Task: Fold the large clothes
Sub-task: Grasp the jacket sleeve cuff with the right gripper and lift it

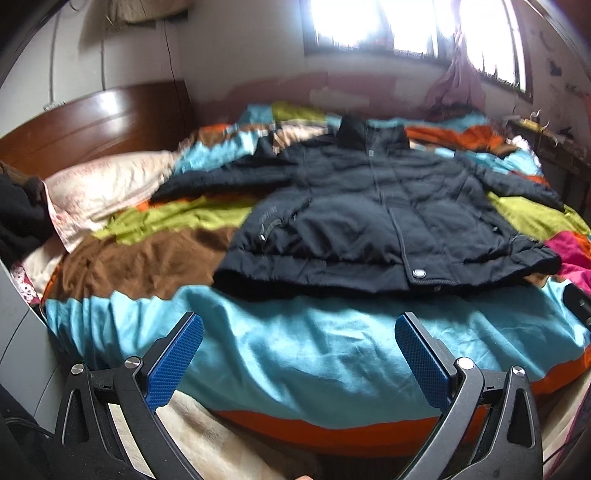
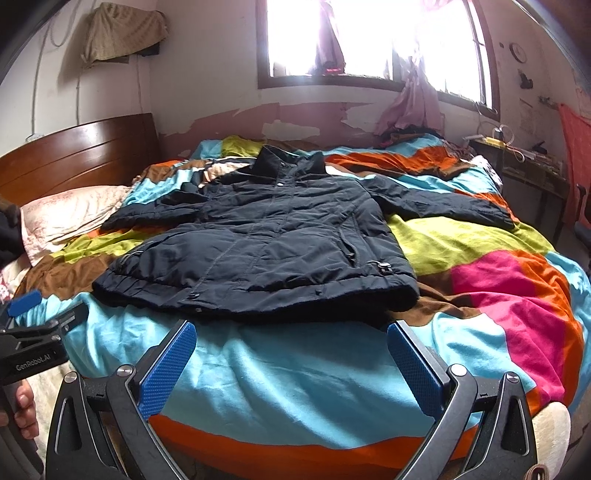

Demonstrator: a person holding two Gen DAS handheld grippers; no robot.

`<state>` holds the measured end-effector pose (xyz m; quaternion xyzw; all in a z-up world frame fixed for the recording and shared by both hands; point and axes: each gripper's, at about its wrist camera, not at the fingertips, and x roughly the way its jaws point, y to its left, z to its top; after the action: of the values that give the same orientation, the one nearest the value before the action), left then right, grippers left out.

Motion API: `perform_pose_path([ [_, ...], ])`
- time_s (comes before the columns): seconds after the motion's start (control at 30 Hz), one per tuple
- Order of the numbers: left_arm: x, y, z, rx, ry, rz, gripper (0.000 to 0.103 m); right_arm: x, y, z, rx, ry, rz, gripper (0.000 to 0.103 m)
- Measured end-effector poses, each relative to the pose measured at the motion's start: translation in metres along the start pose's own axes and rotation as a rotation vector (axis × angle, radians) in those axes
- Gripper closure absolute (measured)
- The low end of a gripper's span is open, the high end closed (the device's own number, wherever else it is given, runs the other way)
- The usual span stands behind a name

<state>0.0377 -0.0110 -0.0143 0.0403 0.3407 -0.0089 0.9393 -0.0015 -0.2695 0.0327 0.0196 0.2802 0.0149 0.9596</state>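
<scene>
Lying flat and unfolded on bed [image 2: 295, 369]: jacket [image 2: 266, 240], sleeves spread. Hovering wide open, holding nothing: left gripper [image 1: 299, 325], right gripper [image 2: 291, 336]. Folding not yet started.

The left wrist view was smeared by motion, so the lettering on the jacket [image 1: 369, 206] beside its chest pocket could not be read. The window [image 1: 406, 26] was blown out to white in both views, nothing visible beyond it. Only the fingertips of a hand [image 2: 22, 410] showed at the right view's left edge. Items on the side surface [image 2: 517, 155] were too small to identify. The jacket's far sleeve [image 1: 524, 184] partly blurred.
</scene>
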Motion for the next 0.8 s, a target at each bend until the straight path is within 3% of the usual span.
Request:
perform_pose_path([
  [0.17, 0.016, -0.004, 0.041, -0.083, 0.025, -0.039, 0.001, 0.017, -0.035, 0.027, 0.057, 0.012, 0.02, 0.0],
  [0.37, 0.054, -0.031, 0.121, -0.09, -0.043, -0.104, 0.001, 0.061, -0.111, 0.085, 0.154, 0.006, 0.027, 0.0],
  [0.63, 0.15, -0.136, 0.215, 0.1, -0.123, -0.184, 0.001, 0.143, -0.229, 0.15, 0.221, -0.021, -0.093, 0.0],
  [0.8, 0.22, -0.207, 0.256, 0.127, -0.148, -0.283, 0.001, 0.196, -0.303, 0.171, 0.248, -0.029, -0.145, 0.0],
])
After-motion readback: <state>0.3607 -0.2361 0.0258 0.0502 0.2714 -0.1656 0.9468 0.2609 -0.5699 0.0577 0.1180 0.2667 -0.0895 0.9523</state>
